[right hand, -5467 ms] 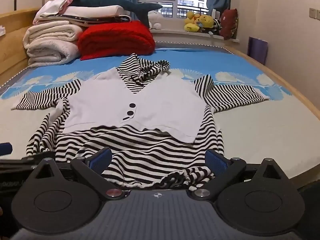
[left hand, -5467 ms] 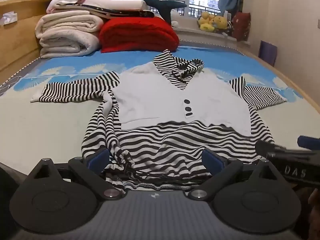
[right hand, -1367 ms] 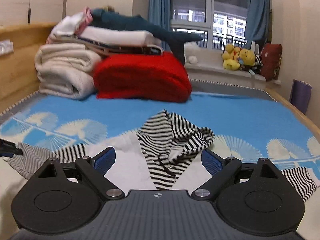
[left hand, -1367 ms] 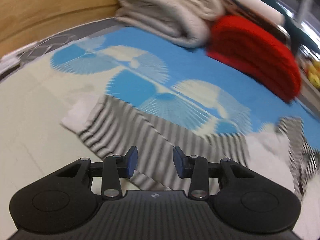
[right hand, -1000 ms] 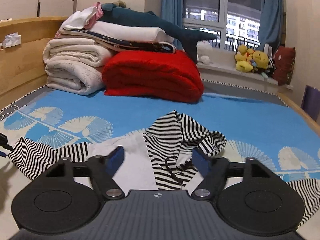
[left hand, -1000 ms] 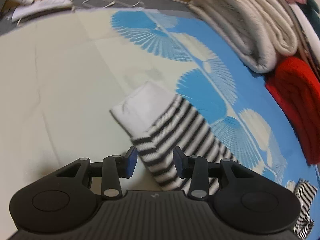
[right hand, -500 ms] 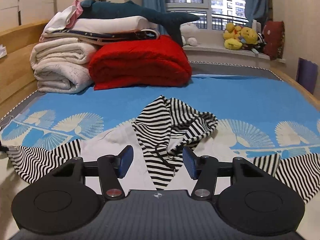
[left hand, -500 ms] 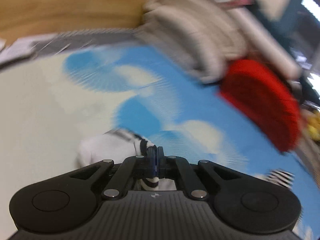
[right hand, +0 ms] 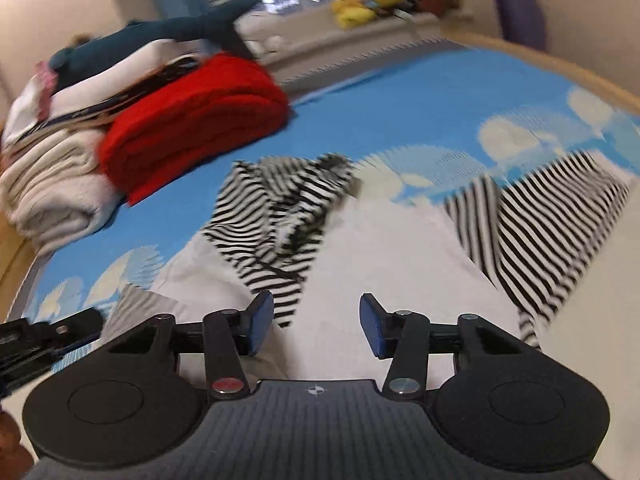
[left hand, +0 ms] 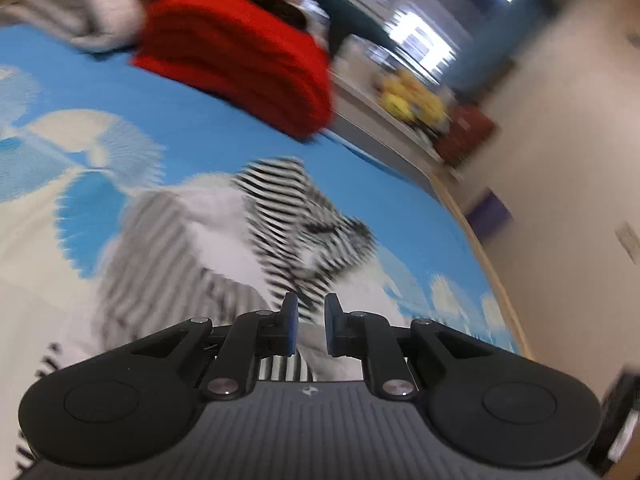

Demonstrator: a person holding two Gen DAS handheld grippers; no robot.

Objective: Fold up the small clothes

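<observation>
While the left gripper (left hand: 308, 326) hangs over the left shoulder of the garment, its jaws have just been opening and now stand a narrow gap apart. Striped cloth shows low behind the pads; the blur hides whether any of it lies between them, and nothing looks pinched. The right gripper (right hand: 316, 328) has just been closing but is about half spread, empty, above the white vest front.

The task's thing is a small striped hooded top (right hand: 380, 248). It lies face up on the blue-patterned bed sheet (right hand: 420, 100), with the hood (right hand: 280, 200) bunched at the neck. The left sleeve (left hand: 160, 264) looks laid in over the white chest, blurred. The right sleeve (right hand: 552, 216) lies out flat to the side. A red blanket (right hand: 192, 120) and stacked pale bedding sit well apart at the head of the bed.

Handling, as a judgement: light, soft knit, fully limp, it drapes and drags rather than holding shape. Not fragile and not slippery on the sheet. Likely next grab is the right sleeve near the cuff or its outer edge: pinch a single layer, lift only a little, carry it across the chest. The loose hood may flop and want flattening. Risks: catching the sheet in the pinch, or dragging the whole top sideways.
</observation>
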